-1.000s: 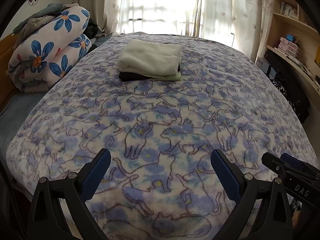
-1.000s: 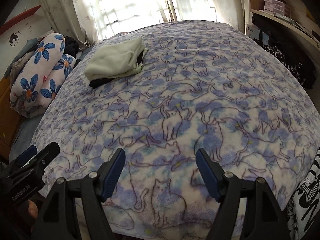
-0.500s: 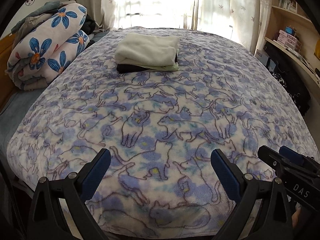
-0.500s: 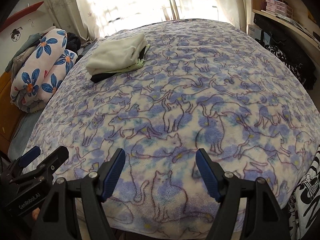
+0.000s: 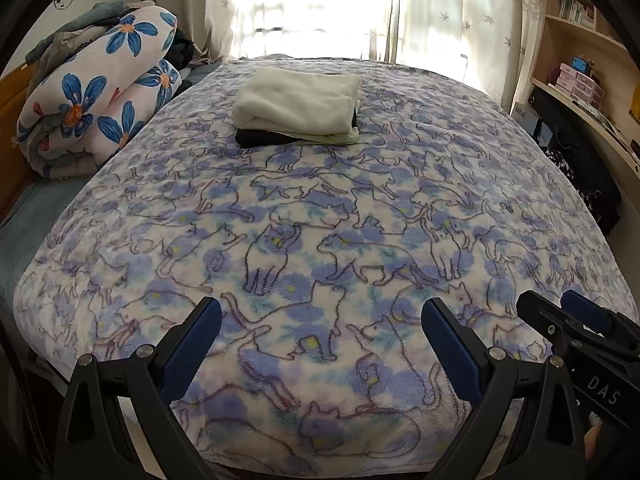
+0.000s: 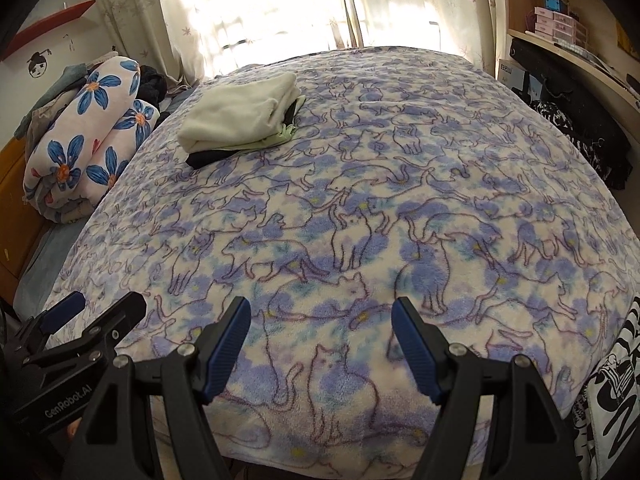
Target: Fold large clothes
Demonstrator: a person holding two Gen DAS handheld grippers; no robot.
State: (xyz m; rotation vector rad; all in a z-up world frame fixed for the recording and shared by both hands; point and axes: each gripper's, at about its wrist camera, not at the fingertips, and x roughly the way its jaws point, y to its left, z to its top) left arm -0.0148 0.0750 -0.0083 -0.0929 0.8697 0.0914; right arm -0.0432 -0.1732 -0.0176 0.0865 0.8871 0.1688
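A stack of folded clothes [image 5: 298, 110], cream on top, pale green and black beneath, lies at the far side of the bed; it also shows in the right wrist view [image 6: 242, 114]. My left gripper [image 5: 320, 320] is open and empty, held over the bed's near edge. My right gripper [image 6: 320, 318] is open and empty, also over the near edge. Each gripper shows in the other's view: the right one [image 5: 576, 328] at the lower right, the left one [image 6: 88, 320] at the lower left. The bed is covered by a blue cat-print blanket [image 5: 360, 220].
A rolled flower-print quilt [image 5: 96, 96] lies at the bed's left side by the wall. Shelves with boxes [image 5: 580, 80] and dark bags [image 6: 576, 112] stand along the right. A black-and-white printed cloth [image 6: 608, 392] hangs at the lower right. A curtained window [image 5: 320, 8] is behind the bed.
Both grippers have drawn back and risen a little from the bed; the near edge of the blanket shows more. Both stay open and empty.
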